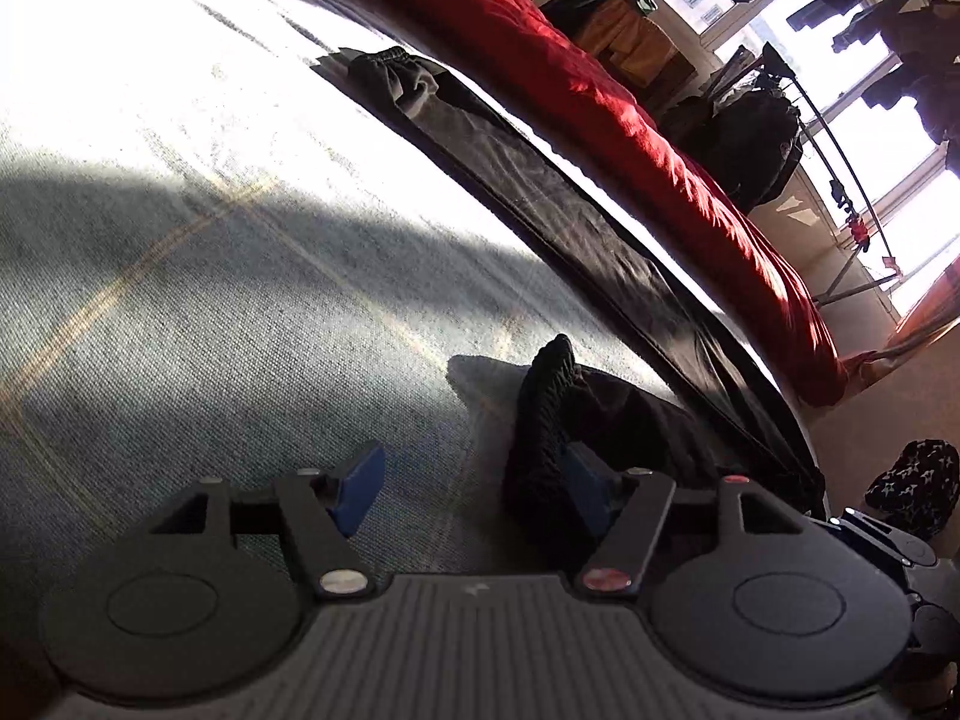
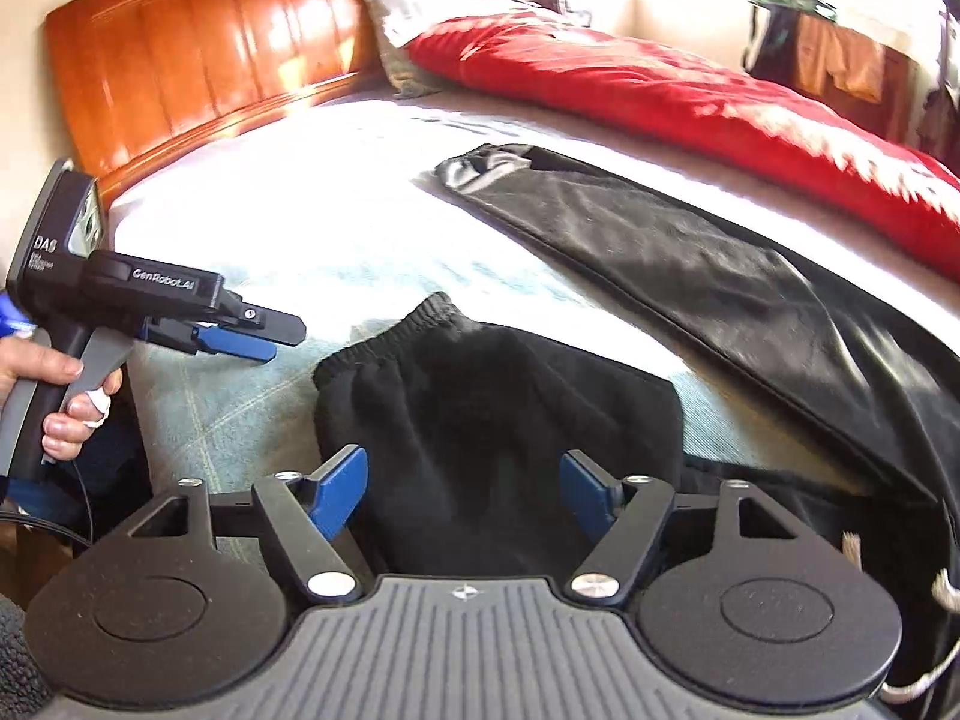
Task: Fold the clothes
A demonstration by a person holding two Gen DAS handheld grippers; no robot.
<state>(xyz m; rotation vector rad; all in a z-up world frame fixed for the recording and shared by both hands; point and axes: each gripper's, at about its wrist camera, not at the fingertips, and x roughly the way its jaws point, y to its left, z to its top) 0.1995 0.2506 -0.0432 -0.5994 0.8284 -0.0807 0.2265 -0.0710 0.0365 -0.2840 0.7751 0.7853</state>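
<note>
So the black sweatpants (image 2: 690,276) are sprawled across the bed (image 2: 300,216), one leg stretched flat toward the red blanket (image 2: 690,90), the other folded back with its ribbed cuff (image 2: 384,348) nearest. Left gripper (image 1: 474,486) is spread, cuff brushing its right pad. Right gripper (image 2: 465,492) is spread over the folded leg, pinching nothing.

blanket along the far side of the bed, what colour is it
Red, clearest in the right wrist view: blanket.
</note>
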